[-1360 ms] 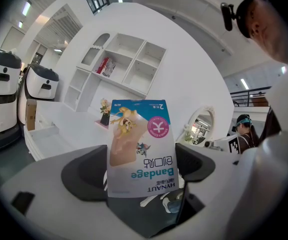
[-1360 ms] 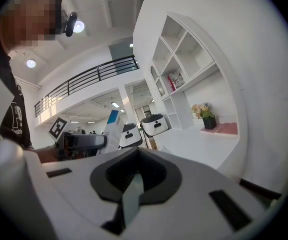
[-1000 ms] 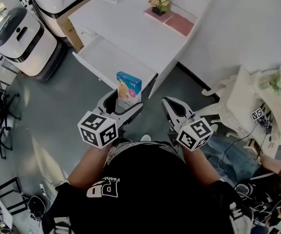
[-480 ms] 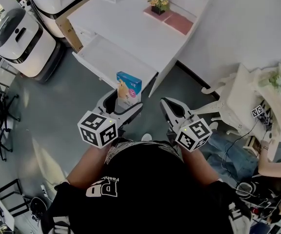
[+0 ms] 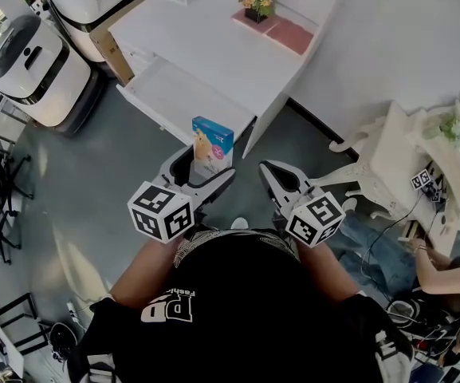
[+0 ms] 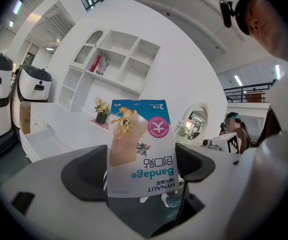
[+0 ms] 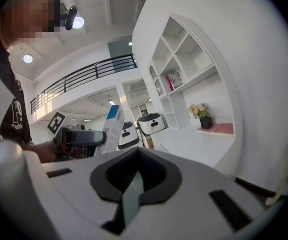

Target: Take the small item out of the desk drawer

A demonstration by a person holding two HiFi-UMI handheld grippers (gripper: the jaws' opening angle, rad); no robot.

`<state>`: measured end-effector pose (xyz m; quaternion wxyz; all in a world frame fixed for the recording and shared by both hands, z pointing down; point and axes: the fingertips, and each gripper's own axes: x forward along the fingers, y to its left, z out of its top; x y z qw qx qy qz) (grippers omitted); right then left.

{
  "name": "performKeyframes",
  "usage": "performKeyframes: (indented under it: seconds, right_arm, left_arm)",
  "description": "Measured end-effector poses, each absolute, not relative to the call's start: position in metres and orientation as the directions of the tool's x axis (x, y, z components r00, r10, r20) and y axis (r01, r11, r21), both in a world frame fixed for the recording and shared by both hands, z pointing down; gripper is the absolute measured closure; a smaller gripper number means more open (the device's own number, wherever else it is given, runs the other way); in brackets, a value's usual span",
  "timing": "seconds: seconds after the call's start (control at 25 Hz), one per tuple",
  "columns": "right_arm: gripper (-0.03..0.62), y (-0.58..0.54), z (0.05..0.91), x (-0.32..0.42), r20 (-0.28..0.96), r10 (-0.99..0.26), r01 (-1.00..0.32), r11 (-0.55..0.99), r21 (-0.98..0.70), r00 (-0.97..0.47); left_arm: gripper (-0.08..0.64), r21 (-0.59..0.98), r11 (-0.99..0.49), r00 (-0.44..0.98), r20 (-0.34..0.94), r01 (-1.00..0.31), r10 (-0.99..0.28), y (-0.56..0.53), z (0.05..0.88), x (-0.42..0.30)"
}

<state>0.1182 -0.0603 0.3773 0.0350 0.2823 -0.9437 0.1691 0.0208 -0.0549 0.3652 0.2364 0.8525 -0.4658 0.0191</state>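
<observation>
Well back from the open drawer (image 5: 170, 94) of the white worktop (image 5: 214, 42), the left claw (image 6: 141, 166) pinches a bandage box (image 6: 140, 144) by its lower end. Most of the carton stands upright above the jaws, its print upside down to that claw's camera. By the look of it, the box is out of the drawer and held clear of it. Beside the box, equally far from the drawer, the right claw (image 7: 134, 176) is pressed together on nothing, probably idle.

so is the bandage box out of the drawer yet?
Out. The left tool is clamped on the bandage box, held in the air short of the desk; the drawer stands pulled open.
</observation>
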Motion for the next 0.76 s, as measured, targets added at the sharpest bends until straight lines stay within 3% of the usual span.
performKeyframes:
  seconds: [0.76]
  right_arm:
    - [0.586,-0.061,0.367,0.121,0.146,-0.489,-0.51,0.815,-0.273,-0.86]
  left_arm:
    - [0.143,0.36,-0.439,0.54,0.255,-0.823,-0.802,-0.054,0.359,0.026]
